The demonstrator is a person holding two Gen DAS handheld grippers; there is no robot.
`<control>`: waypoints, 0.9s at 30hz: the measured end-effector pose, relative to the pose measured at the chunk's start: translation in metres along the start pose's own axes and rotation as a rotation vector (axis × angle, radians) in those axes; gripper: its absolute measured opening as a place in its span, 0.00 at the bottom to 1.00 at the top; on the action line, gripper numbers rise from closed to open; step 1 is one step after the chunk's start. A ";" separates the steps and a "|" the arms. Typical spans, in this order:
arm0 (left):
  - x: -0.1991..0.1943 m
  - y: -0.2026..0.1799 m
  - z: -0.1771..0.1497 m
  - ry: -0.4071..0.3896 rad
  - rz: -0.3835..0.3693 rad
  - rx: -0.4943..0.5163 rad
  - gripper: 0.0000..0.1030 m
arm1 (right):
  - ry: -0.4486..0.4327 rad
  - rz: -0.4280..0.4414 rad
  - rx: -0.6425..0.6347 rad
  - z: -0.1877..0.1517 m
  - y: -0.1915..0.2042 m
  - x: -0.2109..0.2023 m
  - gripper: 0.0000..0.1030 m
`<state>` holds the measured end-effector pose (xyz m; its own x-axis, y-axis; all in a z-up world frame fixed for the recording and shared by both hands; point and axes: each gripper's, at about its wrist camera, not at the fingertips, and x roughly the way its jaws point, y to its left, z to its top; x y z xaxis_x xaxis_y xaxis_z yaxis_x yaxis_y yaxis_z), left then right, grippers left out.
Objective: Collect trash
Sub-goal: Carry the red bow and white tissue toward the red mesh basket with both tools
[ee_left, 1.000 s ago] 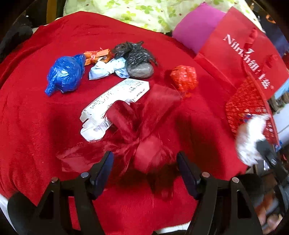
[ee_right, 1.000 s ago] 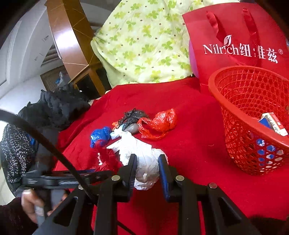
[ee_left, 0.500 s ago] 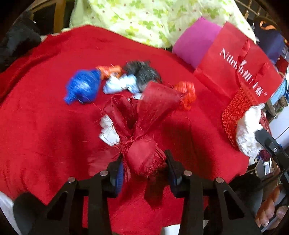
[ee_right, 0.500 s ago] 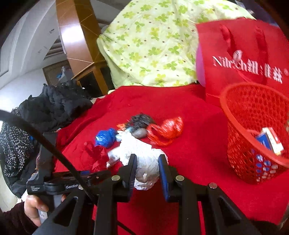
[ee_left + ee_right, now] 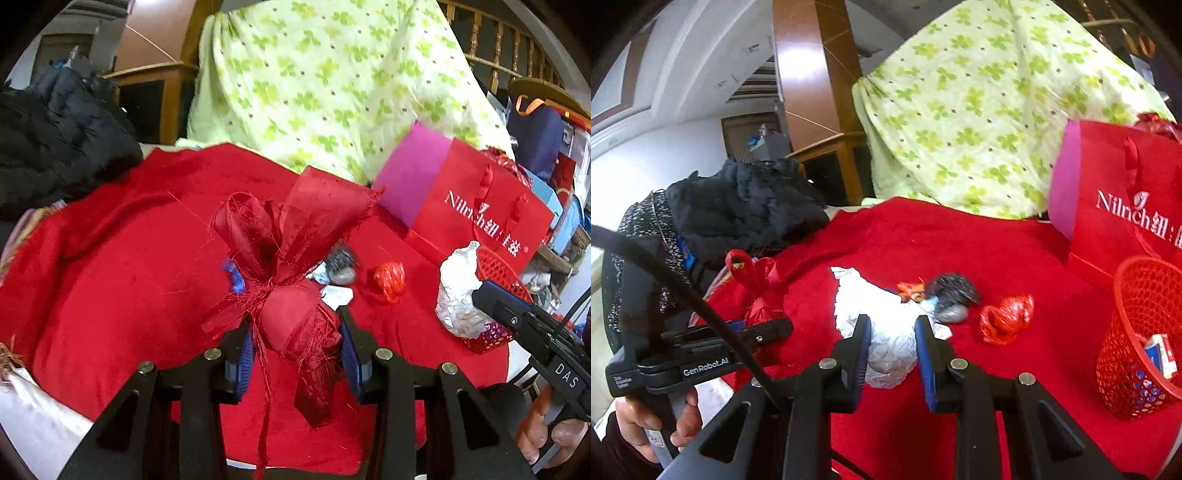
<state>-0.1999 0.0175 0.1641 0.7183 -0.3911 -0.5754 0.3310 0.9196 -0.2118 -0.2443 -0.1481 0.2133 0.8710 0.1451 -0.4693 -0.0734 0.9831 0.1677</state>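
My left gripper [image 5: 293,321] is shut on a dark red ribbon bow [image 5: 284,251] and holds it above the red cloth [image 5: 110,295]. My right gripper [image 5: 892,321] is shut on a crumpled white wad [image 5: 886,347], which is also up off the cloth. In the left wrist view that wad [image 5: 458,295] hangs just in front of the red mesh basket [image 5: 498,266]. In the right wrist view the basket [image 5: 1145,269] stands at the right with small boxes inside. On the cloth lie a red crumpled wrapper [image 5: 1006,317], a dark grey bag [image 5: 955,291], an orange wrapper [image 5: 910,288] and a blue bag [image 5: 236,277].
A red paper shopping bag [image 5: 480,218] stands behind the basket, with a purple panel beside it. A green-patterned cloth [image 5: 332,85] drapes the back. Black jackets [image 5: 55,140] are piled at the left. The cloth's front edge drops off near me.
The left gripper's jaws closed on the red bow and lifted it off the cloth. The right gripper rose with the white wad. Both views tilted up.
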 end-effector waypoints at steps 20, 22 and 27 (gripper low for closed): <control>-0.008 -0.008 0.005 -0.021 0.051 0.034 0.42 | -0.055 0.008 0.026 0.001 -0.007 -0.017 0.25; -0.007 -0.011 0.005 -0.013 0.052 0.040 0.42 | -0.063 0.005 0.047 -0.001 -0.014 -0.020 0.25; -0.002 -0.021 0.007 0.001 0.051 0.061 0.42 | -0.094 -0.017 0.085 -0.003 -0.032 -0.031 0.25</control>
<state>-0.2041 -0.0008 0.1751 0.7346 -0.3438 -0.5850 0.3307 0.9342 -0.1338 -0.2704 -0.1842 0.2197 0.9138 0.1137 -0.3899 -0.0205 0.9717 0.2352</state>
